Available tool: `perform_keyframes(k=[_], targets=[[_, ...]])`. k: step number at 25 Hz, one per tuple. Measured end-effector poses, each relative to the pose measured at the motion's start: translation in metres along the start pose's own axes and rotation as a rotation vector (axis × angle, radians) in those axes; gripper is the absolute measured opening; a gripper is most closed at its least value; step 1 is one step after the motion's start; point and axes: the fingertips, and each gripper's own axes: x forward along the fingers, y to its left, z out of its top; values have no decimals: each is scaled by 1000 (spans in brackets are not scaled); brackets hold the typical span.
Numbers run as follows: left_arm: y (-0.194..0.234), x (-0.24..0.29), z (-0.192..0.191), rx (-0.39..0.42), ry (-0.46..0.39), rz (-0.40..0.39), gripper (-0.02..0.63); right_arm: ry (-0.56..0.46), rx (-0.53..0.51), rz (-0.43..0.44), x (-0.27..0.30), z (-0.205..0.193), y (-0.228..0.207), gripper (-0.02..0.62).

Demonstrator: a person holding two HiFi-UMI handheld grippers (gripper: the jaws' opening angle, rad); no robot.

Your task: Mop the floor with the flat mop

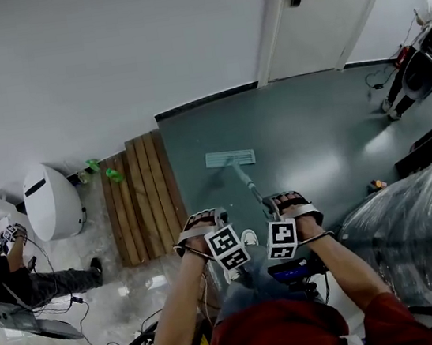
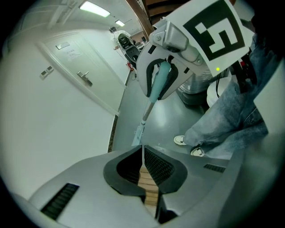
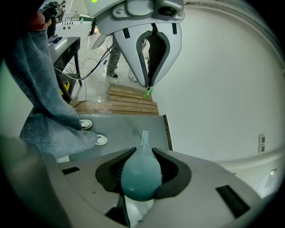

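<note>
Head view: two grippers are being held side by side, the left gripper and the right gripper. One flat mop is resting its pad on the grey floor near the wall, beside one wooden pallet.

Left gripper view: its jaws are pressing together on nothing, and two shoes are showing.

Right gripper view: its jaws are pinching the mop's teal handle.

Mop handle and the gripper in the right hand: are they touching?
Touching. In the right gripper view, the right gripper has both jaws pressed against the rounded teal end of the mop handle, with no gap on either side.
</note>
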Motion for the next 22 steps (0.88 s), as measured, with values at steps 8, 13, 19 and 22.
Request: perform_keyframes(k=[8,13,19,22], targets=[[-30,-6,24,28,-8,-28,29,-9,-10,18,-34,-17,31,118],[-25,-8,40,41,15,-9,29,-26,-7,16,-40,-36,30,119],[-39,-6,64,40,37,-14,30,-48,7,13,-42,-65,34,119],[-43,-5,73,36,40,-15,29,-55,10,12,-44,-72,36,120]])
